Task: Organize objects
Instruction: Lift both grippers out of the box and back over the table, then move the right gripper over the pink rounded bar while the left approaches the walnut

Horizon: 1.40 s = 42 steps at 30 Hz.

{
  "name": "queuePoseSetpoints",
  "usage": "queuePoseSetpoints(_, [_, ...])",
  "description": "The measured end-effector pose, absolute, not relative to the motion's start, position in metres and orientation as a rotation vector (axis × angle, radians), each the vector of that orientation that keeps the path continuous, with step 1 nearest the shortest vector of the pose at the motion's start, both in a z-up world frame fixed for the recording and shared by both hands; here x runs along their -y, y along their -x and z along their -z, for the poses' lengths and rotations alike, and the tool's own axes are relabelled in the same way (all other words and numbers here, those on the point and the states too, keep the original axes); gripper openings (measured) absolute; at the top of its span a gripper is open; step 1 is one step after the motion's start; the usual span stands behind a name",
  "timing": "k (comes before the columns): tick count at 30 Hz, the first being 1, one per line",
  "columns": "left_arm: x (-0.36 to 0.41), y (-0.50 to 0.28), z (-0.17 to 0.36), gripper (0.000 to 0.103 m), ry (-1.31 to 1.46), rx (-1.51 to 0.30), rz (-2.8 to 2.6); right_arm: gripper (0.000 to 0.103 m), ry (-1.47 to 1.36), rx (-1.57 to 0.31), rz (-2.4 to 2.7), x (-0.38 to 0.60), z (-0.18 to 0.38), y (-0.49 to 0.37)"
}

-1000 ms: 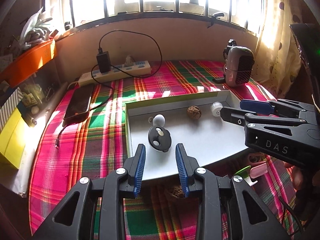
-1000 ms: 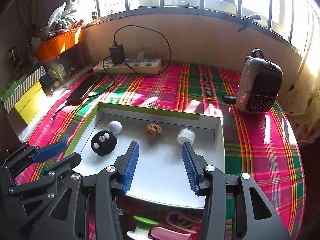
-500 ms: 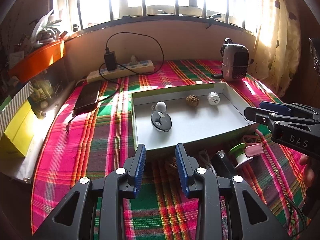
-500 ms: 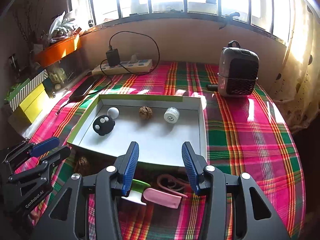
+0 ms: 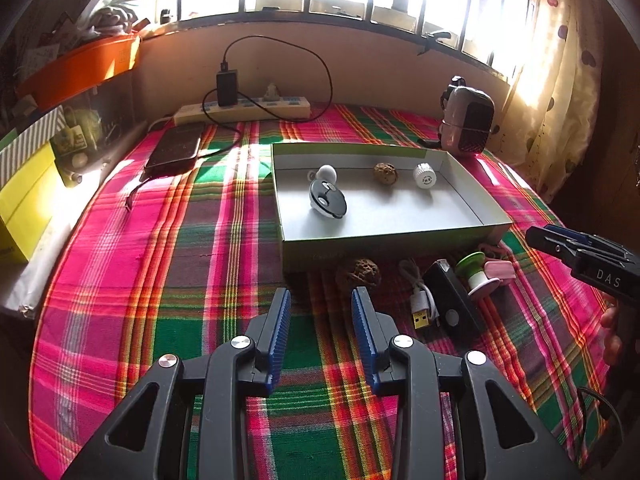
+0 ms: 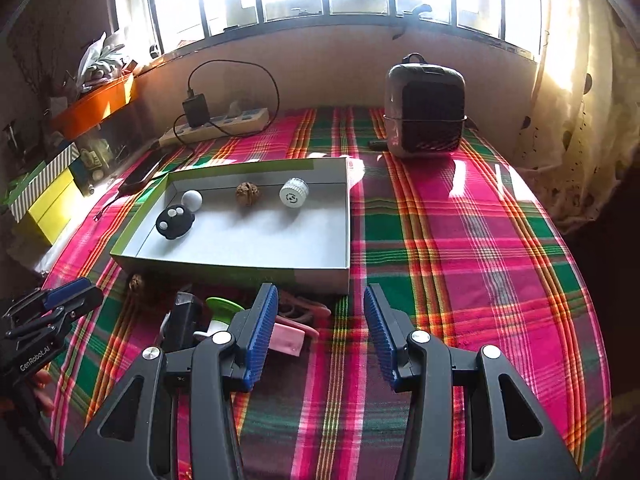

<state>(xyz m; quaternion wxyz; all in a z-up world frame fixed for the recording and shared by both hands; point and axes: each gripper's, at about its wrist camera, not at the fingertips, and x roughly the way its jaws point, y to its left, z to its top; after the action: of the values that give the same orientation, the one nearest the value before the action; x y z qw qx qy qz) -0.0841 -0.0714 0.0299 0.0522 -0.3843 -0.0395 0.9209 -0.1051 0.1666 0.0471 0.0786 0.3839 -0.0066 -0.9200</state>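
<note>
Sunlight from a barred window falls across a surface point(image 5: 168, 264) covered in pink, green and red plaid cloth, with a power strip point(image 5: 244, 109) and a phone point(image 5: 176, 150) at the back and a small heater point(image 6: 424, 114) toward the far right. On the cloth sits a shallow box point(image 5: 384, 240), and four things already lie in it along its far half: a black round piece with white dots point(image 6: 174, 222), a white ball point(image 6: 192, 199) just behind it, a walnut point(image 6: 247, 194), and a white ribbed cap point(image 6: 293, 193). Judged from that, the sorting is partly done. A cluster waits outside, against the box's near wall: a second walnut point(image 5: 360, 273), a white USB cable point(image 5: 420, 300), a black device point(image 5: 452, 300), a green-and-white spool point(image 5: 476, 272), a pink clip point(image 6: 286, 340) and what looks like a pinkish band point(image 6: 298, 308). The left gripper point(image 5: 320, 312) hangs above the cloth just short of the second walnut, its jaws opening with nothing between them. The right gripper point(image 6: 320, 320) hovers with jaws apart and empty, the pink clip partly hidden behind its left finger. About half of the loose things seem yet to be placed.
</note>
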Motion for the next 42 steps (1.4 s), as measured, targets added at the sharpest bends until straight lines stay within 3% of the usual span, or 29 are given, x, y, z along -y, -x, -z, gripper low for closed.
queuePoseSetpoints(11, [0.078,0.089,-0.011,0.034,1.241,0.255,-2.701,0.046,-1.262,0.038,2.754,-0.191,-0.023,0.097])
queuePoseSetpoints(42, [0.070,0.104,-0.006,0.034,1.278,0.225,-2.671,0.046,-1.184,-0.133,2.410,-0.136,-0.008,0.098])
